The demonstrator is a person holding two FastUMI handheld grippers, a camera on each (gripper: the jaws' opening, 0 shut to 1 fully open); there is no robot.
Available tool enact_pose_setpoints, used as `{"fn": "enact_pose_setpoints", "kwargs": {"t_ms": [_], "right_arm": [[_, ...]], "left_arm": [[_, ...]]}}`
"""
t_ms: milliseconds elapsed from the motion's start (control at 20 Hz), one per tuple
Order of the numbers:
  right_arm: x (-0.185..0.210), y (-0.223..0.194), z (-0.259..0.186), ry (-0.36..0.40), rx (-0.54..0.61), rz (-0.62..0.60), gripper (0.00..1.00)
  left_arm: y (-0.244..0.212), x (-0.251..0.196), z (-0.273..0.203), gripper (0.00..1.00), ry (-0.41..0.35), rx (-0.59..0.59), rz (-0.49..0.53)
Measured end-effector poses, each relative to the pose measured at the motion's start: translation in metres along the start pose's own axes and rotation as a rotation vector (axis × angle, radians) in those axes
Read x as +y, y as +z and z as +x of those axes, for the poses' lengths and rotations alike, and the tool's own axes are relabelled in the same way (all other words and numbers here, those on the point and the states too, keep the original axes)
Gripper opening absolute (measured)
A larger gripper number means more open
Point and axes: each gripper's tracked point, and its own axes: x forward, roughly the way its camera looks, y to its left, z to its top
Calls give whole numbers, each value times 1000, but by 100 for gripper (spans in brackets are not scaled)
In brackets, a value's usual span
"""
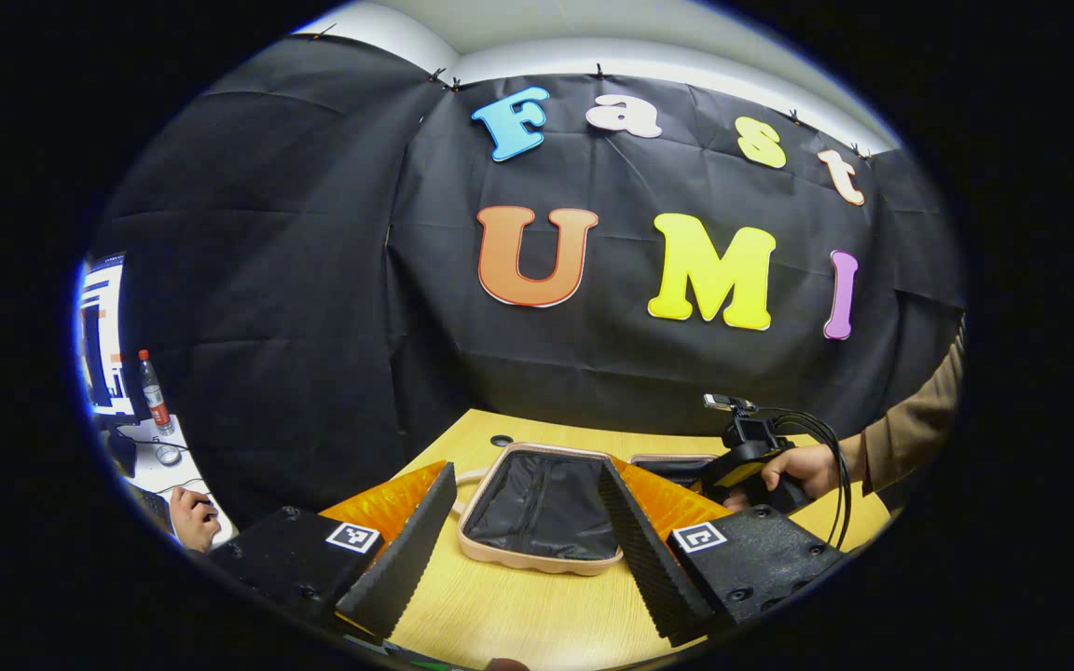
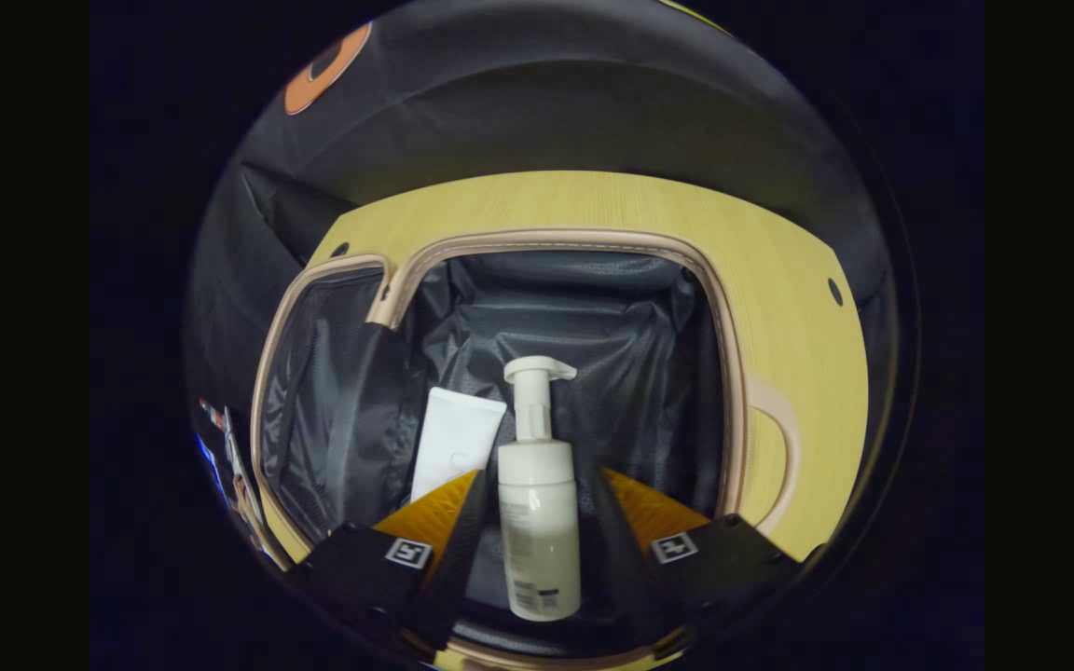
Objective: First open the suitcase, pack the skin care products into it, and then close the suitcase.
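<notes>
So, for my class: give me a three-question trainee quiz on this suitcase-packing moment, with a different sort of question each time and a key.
1. True or false: the suitcase lies open on the wooden table.
2. Multiple choice: what lies between the right gripper's fingers? A) a white tube B) a white pump bottle C) nothing
3. Fill in: beside the pump bottle, inside the black lining, lies a white ____.

Key
1. True; the lid is folded flat beside the main compartment.
2. B; whether both fingers press on it cannot be told.
3. tube.
</notes>
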Motion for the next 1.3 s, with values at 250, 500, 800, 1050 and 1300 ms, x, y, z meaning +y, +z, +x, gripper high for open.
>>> {"fn": "enact_pose_setpoints", "kwargs": {"t_ms": [250,500,800,1050,1300], "right_arm": [[-4,13,-73,0,-170,-90,81],[-19,9,-166,40,-334,-130,81],[-64,-23,-258,71,-498,-68,81],[-126,-56,-317,33,-574,17,77],[-178,-76,-365,-89,-619,94,82]], "left_arm": [[3,15,43,98,-23,-7,22],[-27,46,101,98,-20,62,-90],[-92,95,155,99,-15,167,-396],[-156,118,196,98,27,322,-606],[-186,141,216,97,44,432,-781]]}}
